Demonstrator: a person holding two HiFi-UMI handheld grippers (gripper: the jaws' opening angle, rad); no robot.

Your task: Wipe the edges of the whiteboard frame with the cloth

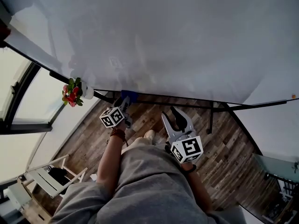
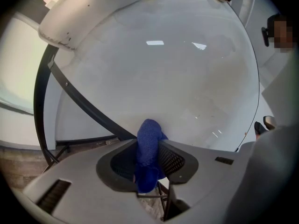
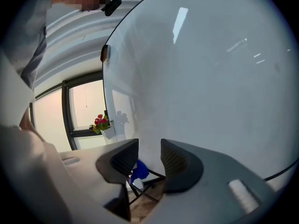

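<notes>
Pot: a small white pot (image 1: 88,91) sits at the left end of the board's lower edge. It holds red flowers (image 1: 71,95) with green leaves. It shows again, small, at centre left of the right gripper view.

Whiteboard (image 1: 163,41): a wide pale sheet filling the upper part of the head view.

Whiteboard frame (image 1: 187,102): a dark thin bar under the board, running from centre left to the right edge. A dark strut (image 1: 211,118) drops from it to the floor.

Open room: bare wood floor (image 1: 233,148) lies below the frame. A white chair (image 1: 46,174) stands well apart at lower left, and windows (image 1: 18,92) fill the left edge.

Cloth (image 2: 149,129): blue and bunched, its tip pokes out past the jaws. In the head view it sits right at the frame bar, just right of the pot.

Left gripper (image 2: 148,148): its jaws are pinched on the cloth and pointed at the lower frame edge.

Right gripper (image 3: 149,155): its jaws stand a little apart with nothing between them. It hangs just short of the board, beside the left gripper, and the cloth shows through the gap beyond.
</notes>
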